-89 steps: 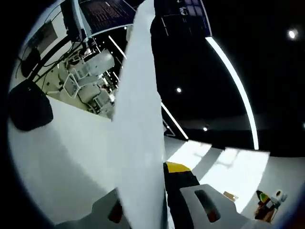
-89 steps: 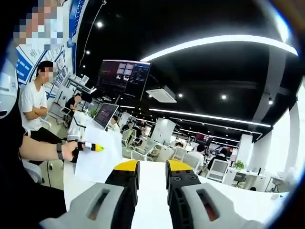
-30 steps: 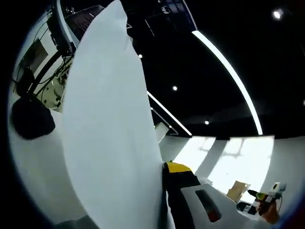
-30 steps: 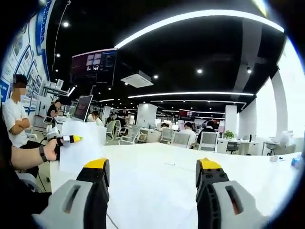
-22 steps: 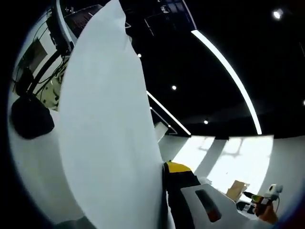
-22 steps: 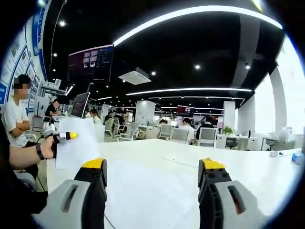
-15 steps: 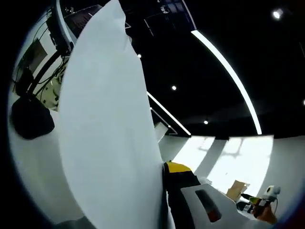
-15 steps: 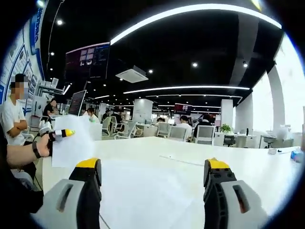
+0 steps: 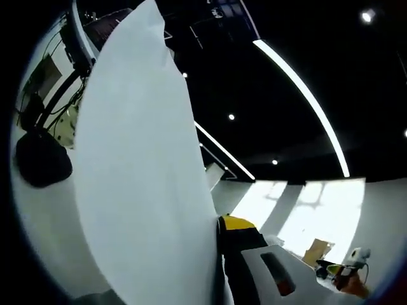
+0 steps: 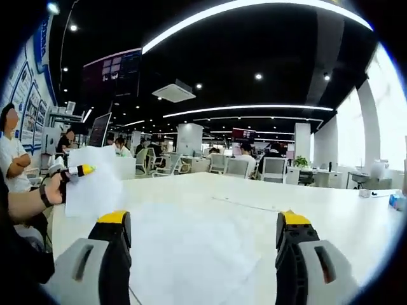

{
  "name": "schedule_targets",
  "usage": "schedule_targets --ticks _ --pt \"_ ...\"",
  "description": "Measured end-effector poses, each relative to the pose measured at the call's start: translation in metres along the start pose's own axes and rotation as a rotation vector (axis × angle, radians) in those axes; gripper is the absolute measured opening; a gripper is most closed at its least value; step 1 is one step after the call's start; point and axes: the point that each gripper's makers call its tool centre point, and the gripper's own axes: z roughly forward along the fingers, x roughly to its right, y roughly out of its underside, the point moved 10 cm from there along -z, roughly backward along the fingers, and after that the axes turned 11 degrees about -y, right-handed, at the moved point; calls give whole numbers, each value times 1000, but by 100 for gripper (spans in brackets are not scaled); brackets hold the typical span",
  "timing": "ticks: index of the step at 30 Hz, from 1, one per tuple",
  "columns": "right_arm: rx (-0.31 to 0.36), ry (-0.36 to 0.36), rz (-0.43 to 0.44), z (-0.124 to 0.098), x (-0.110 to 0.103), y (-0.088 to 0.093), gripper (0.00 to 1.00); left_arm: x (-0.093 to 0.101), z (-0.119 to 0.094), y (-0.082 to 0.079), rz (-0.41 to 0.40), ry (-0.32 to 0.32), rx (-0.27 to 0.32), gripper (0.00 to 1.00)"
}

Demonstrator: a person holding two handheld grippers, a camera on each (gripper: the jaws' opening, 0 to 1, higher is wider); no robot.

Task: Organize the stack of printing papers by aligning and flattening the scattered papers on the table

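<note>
Barely anything shifted on the left gripper view over the last second: my left gripper is still clamped on a sheet of paper, held up on edge so it blocks most of the left half, and the other hand's tool has crept a bit further in at the lower right. Over on the right gripper view, my right gripper went from nearly shut to jaws spread wide, hovering over the sheets lying on the table, with the left gripper holding its sheet up at the far left. I'd guess that means the right is set to press or square the pile.
</note>
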Motion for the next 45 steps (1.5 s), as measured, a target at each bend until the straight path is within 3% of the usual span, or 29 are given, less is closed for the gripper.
schedule_targets --ticks 6,20,45 --pt "-11 9 -2 2 2 3 90 1 0 0 3 1 1 7" --pt "-72 36 43 13 8 29 89 2 -1 1 3 7 0 7" --pt "-107 43 95 23 11 43 89 2 -1 1 14 5 4 7"
